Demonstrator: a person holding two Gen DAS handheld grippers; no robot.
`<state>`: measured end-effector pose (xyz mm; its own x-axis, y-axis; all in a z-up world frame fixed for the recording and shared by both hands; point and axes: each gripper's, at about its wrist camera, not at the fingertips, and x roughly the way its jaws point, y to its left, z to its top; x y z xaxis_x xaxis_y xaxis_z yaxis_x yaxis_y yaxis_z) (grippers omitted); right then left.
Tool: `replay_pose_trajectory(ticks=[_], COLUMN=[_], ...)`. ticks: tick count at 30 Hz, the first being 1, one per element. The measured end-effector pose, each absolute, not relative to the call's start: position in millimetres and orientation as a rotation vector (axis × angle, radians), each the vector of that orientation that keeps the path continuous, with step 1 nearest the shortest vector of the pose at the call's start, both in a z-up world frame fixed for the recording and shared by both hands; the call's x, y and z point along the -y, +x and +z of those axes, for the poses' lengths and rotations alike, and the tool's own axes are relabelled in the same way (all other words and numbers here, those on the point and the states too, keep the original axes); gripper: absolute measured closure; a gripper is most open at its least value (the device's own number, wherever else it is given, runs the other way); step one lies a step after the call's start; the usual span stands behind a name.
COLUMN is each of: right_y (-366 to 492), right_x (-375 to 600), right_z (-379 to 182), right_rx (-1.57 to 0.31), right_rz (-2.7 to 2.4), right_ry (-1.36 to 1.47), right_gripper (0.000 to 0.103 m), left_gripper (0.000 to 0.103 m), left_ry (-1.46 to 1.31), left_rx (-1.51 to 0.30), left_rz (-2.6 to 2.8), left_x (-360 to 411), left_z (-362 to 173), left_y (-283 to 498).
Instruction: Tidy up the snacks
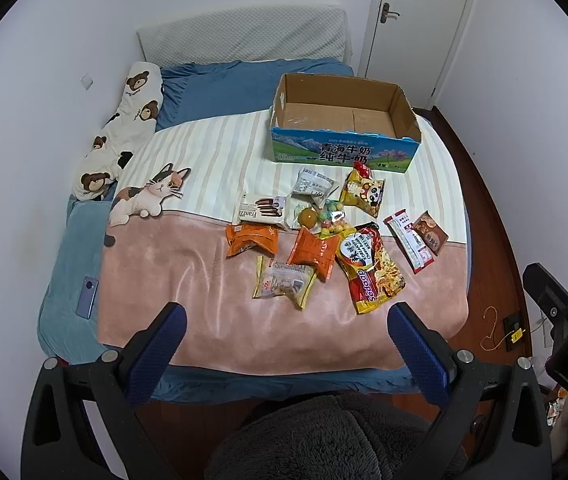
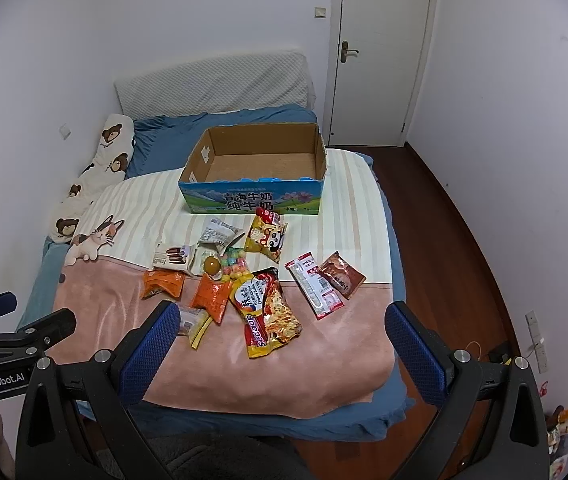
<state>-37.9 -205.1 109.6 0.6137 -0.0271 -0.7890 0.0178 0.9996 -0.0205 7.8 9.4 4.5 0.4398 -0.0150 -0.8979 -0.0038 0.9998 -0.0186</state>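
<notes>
Several snack packets lie loose on the pink blanket [image 1: 172, 280]: a red-yellow noodle pack [image 1: 370, 266] [image 2: 266, 312], two orange packs [image 1: 252, 240] [image 1: 316, 252], a yellow panda bag [image 1: 364, 194] [image 2: 266, 236], a Franzzi wafer box [image 1: 262, 210], a candy bag [image 1: 332, 220], a brown sachet [image 2: 340, 274]. An open, empty cardboard milk box [image 1: 340, 152] [image 2: 252, 200] stands behind them. My left gripper [image 1: 286, 332] is open and empty, above the bed's near edge. My right gripper [image 2: 280, 332] is open and empty, above the near snacks.
A bear-print pillow [image 1: 124, 128] and a cat plush [image 1: 148, 196] lie at the bed's left side. A phone [image 1: 86, 296] lies on the blue sheet. A closed white door [image 2: 380, 52] is behind the bed. Wooden floor [image 2: 464, 240] runs along the right.
</notes>
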Motion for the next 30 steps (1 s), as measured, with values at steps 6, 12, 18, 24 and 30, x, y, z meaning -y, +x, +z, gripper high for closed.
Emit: replay_pose_trajectory(ticks=[6,12,18,24,30], right_y=[-37.9,-37.2,-17.9,47.2,112.5], right_x=[203.1,200.7,204.4,207.6,210.8], right_z=[110.5,108.2,81.2,-14.2,-131.2], right_rx=[-0.909,-0.91,-0.943,-1.097,-1.308], right_rz=[-0.026,-0.018,-0.013,0.048,0.087], right_ry=[-0.011,-0.007,0.014,-0.002,-0.002], right_gripper=[0.0,0.0,0.0,0.0,0.0], left_gripper=[0.0,0.0,0.0,0.0,0.0], left_ry=[-0.02,-0.018,-0.016,0.01,-0.089], left_rx=[-1.114,-1.109,-1.102,-1.209,-1.435], left_rz=[-0.009,-0.012,0.034,0.129,0.108], left_x=[-10.0,-11.2,-20.8,-43.3,-60.3], left_z=[4.6,5.7,-19.2,-98.3,-185.5], left_y=[7.7,10.1,36.6,82.9,115.5])
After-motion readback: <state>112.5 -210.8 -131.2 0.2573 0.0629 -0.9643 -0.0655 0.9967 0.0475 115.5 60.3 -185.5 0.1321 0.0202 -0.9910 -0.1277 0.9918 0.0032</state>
